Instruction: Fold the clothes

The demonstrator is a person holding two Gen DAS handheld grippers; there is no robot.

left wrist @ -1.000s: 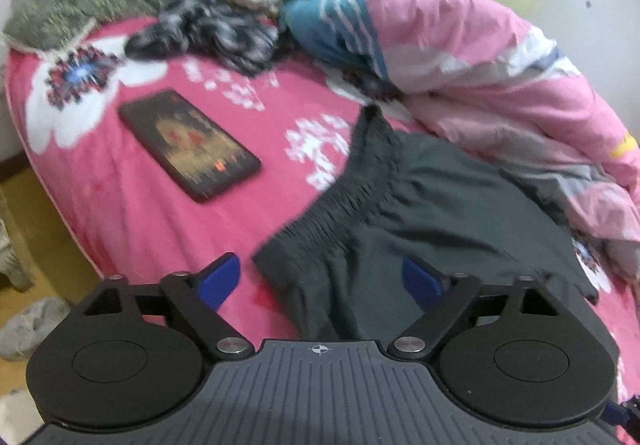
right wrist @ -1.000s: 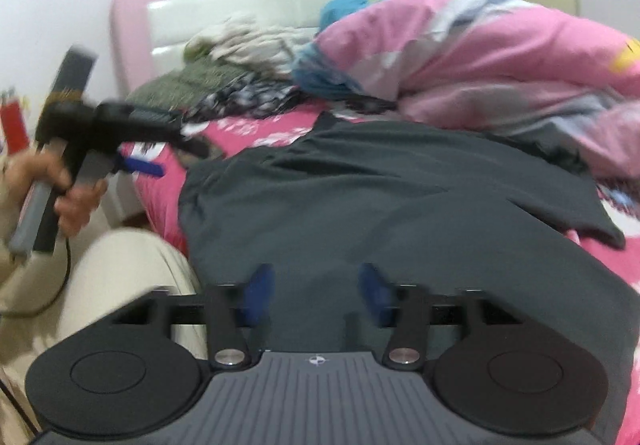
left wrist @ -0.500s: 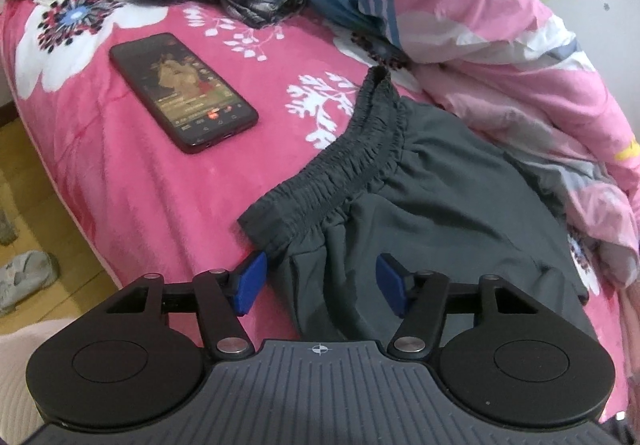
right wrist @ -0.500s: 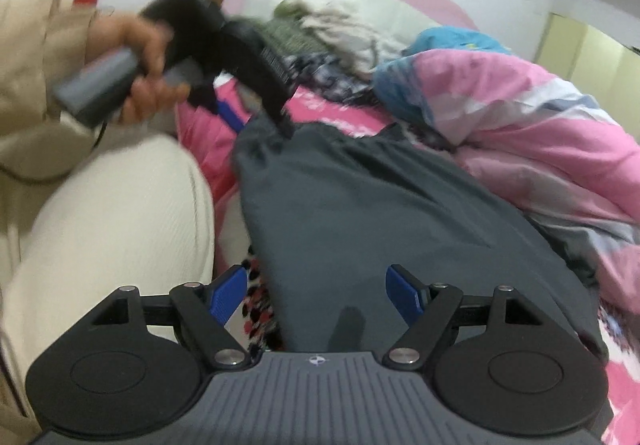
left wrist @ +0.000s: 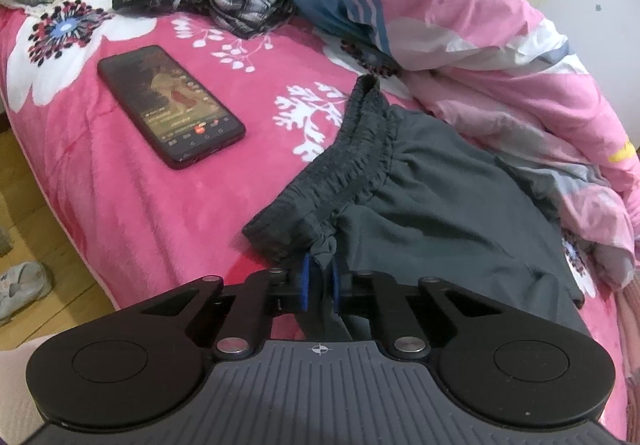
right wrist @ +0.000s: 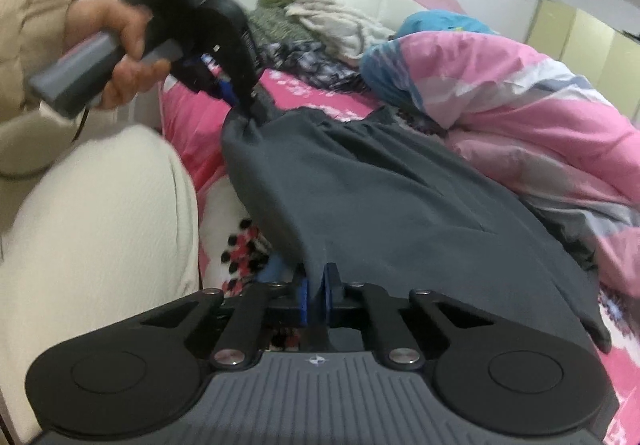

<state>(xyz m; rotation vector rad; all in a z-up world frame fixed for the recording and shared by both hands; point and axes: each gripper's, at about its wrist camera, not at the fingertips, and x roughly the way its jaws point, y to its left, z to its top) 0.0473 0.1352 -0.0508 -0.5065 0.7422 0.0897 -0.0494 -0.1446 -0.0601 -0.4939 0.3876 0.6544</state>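
Both grippers have just closed: the left gripper (left wrist: 319, 277) now pinches the shorts (left wrist: 432, 205) just below the near end of the waistband (left wrist: 344, 169), and the right gripper (right wrist: 316, 291) clamps the near hem, so a lift or fold looks ready. The shorts lie along the bed's (left wrist: 132, 197) near edge. Beyond, the phone (left wrist: 170, 105) sits left and the quilt (left wrist: 500, 57) crowds right, leaving open pink between.

The phone (left wrist: 171, 105) screen shows writing too small to read; nothing else is legible.
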